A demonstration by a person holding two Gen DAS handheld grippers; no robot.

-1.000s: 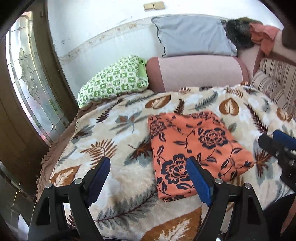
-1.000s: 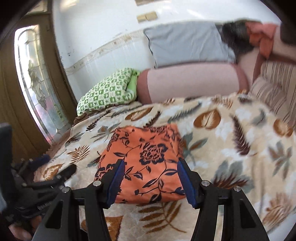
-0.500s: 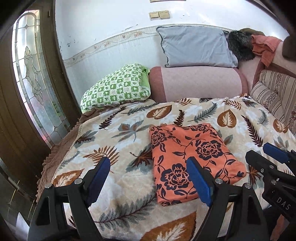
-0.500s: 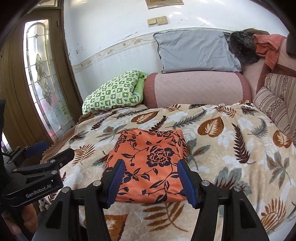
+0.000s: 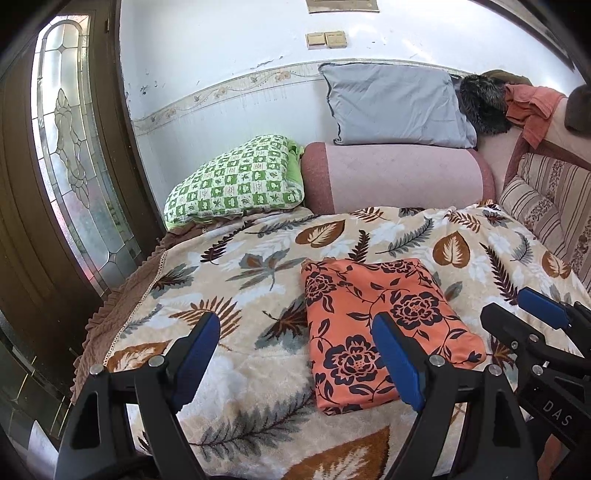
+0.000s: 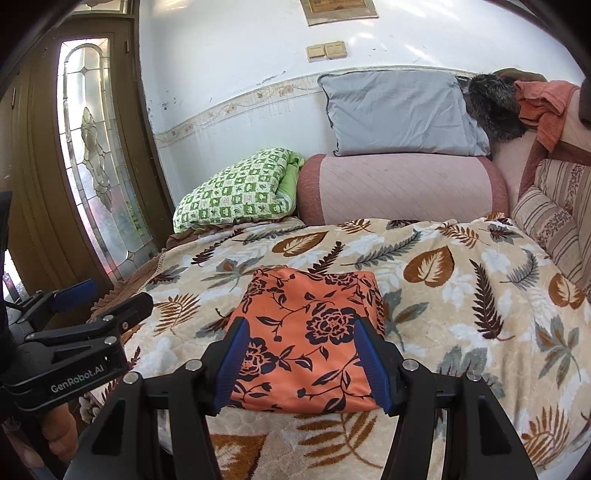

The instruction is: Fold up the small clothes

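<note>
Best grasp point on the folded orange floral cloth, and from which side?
Take the folded orange floral cloth by its near edge, coming in low from the front. It lies flat on the leaf-print blanket, and that edge bulges rounded nearest both open grippers.

The folded cloth (image 6: 310, 339) lies on the blanket (image 6: 461, 295). Behind it sits a bolster (image 6: 399, 188), a pillow (image 6: 399, 112) on top.

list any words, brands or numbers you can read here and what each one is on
"GenRobot.AI": white print on the black body of the left gripper, seen from the right wrist camera.
"DAS": white letters on the black body of the right gripper, cut off at the frame edge.
Framed plaque on the wall: too blurred to read.
</note>
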